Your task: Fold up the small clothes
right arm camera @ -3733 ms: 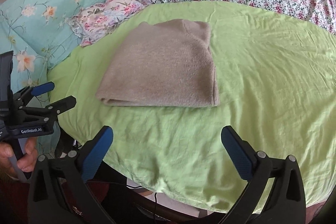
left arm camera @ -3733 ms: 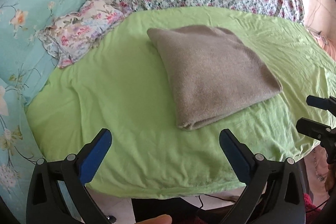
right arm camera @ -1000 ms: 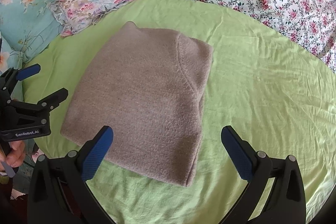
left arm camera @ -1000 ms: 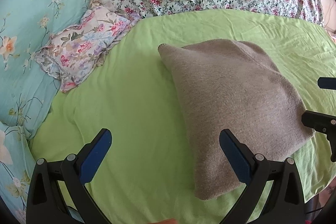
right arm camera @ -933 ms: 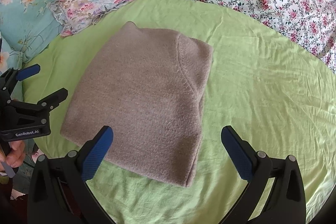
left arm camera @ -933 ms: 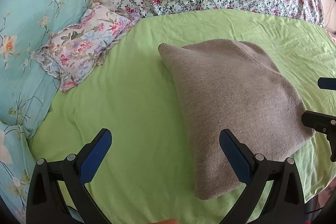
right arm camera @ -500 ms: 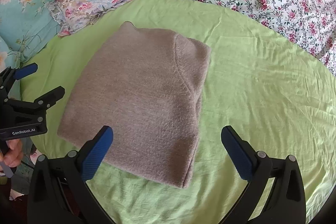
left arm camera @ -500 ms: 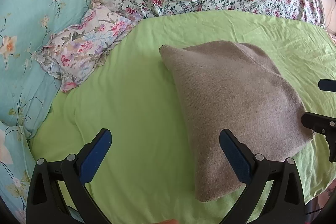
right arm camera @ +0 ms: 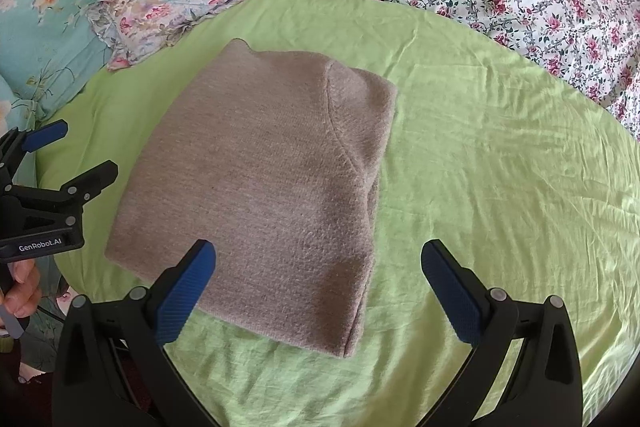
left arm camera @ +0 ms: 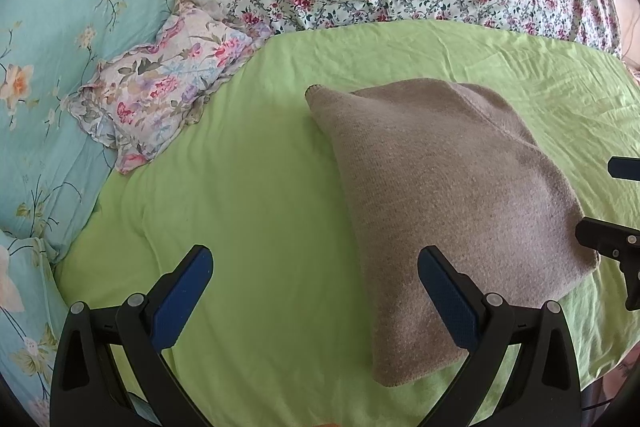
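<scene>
Lying folded at frame centre: a taupe knit sweater (right arm camera: 264,195) on green sheet (right arm camera: 480,167)

Left gripper (left arm camera: 312,303) released, empty; right gripper (right arm camera: 316,287) likewise spread wide, lower frame.

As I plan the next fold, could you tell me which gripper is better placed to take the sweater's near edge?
Probably the right gripper: open, with the sweater between its fingers. The left gripper, also open, mostly frames bare sheet.
</scene>
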